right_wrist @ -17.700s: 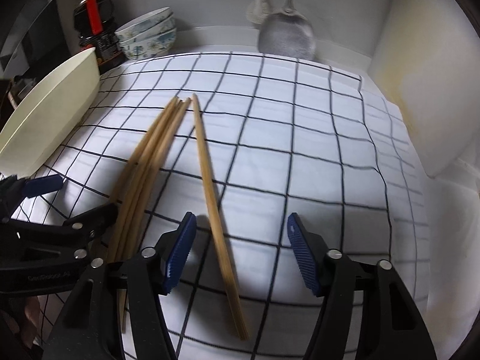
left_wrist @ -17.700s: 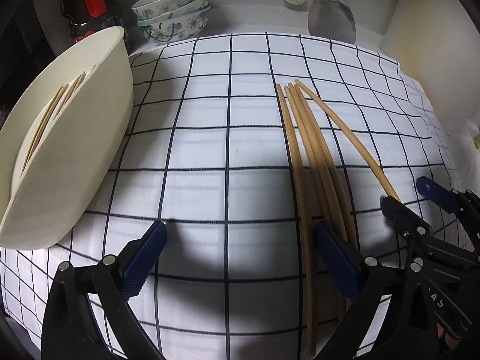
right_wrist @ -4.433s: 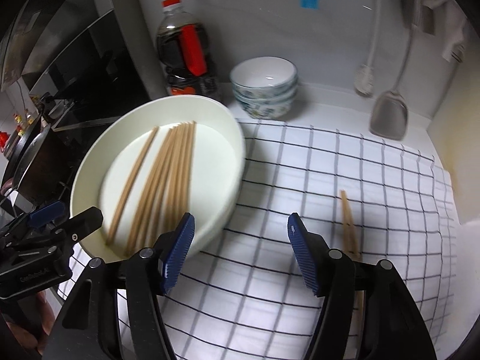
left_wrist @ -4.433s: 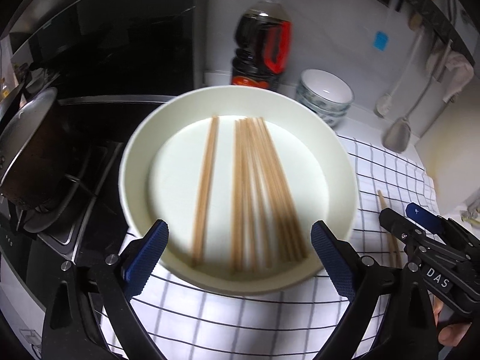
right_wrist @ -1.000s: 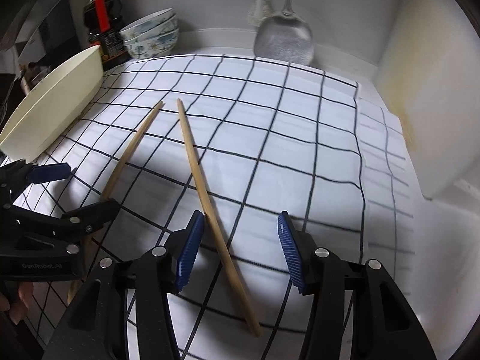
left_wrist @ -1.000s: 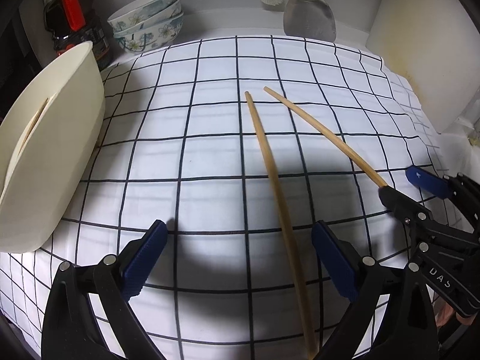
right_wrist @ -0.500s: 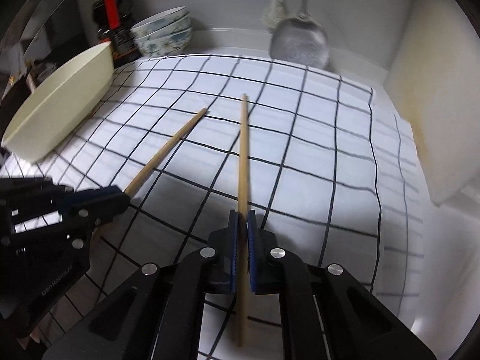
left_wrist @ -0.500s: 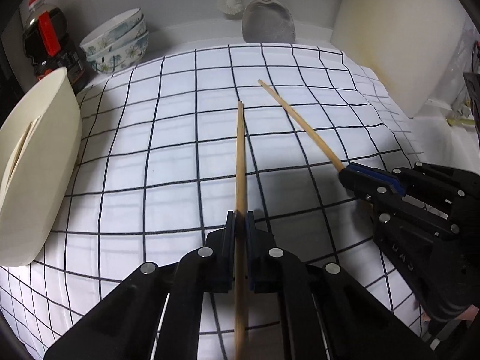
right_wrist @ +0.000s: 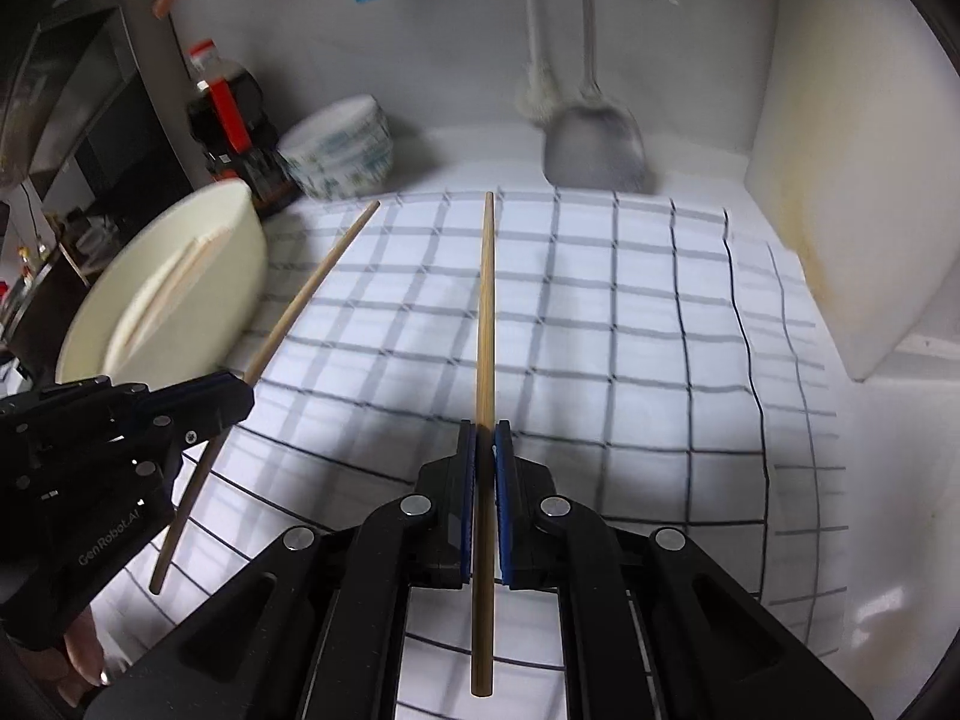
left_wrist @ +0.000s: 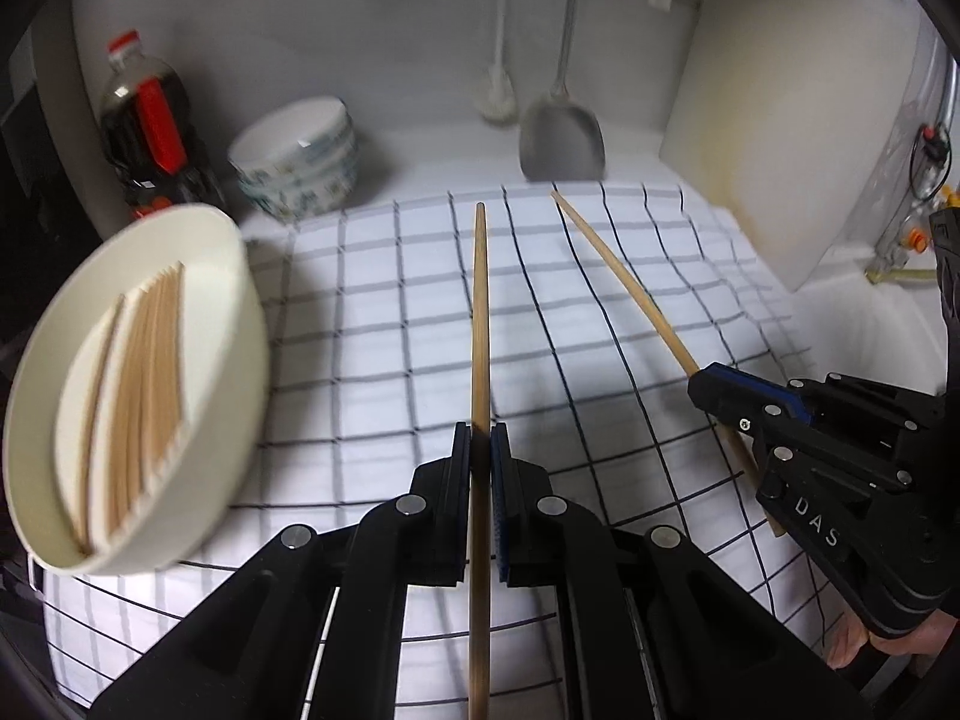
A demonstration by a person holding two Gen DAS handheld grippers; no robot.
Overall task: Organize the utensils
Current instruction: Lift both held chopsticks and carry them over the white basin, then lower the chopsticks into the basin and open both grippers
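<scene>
Left gripper [left_wrist: 480, 450]: blue ribbed pads closed on one chopstick [left_wrist: 479, 324], gripped near mid-length, tip pointing ahead toward the back wall. Right gripper [right_wrist: 485, 450]: pads likewise closed on a second chopstick [right_wrist: 485, 312], same orientation. Both sticks are held clear above the checked cloth [left_wrist: 600, 312]; none lie loose on it in either view.

Judged step: carry both sticks over to the cream dish [left_wrist: 240, 312] at the left edge of the cloth, where a bundle of chopsticks [left_wrist: 144, 378] already lies side by side.

To do it well:
- Keep each stick roughly level; a long thin rod pinched at one point can pivot in the pads.
- Bring the left one in first, since the dish is on its side, so the two grippers do not cross.
- Line each stick up parallel to the bundle and lower it close before letting go; a drop could bounce it over the rim.

Materials: sticks are pale bamboo or wood, round, slim, tapering, smooth and matte. Dish is an oval, deep-walled, glossy cream vessel. Cloth is white with a thin dark grid, soft, slightly wrinkled. Behind: stacked patterned bowls [left_wrist: 300, 156], a dark-liquid bottle [left_wrist: 147, 126] with a red label, a hanging metal spatula [left_wrist: 561, 141], and a white cutting board [left_wrist: 798, 120] leaning on the wall.
</scene>
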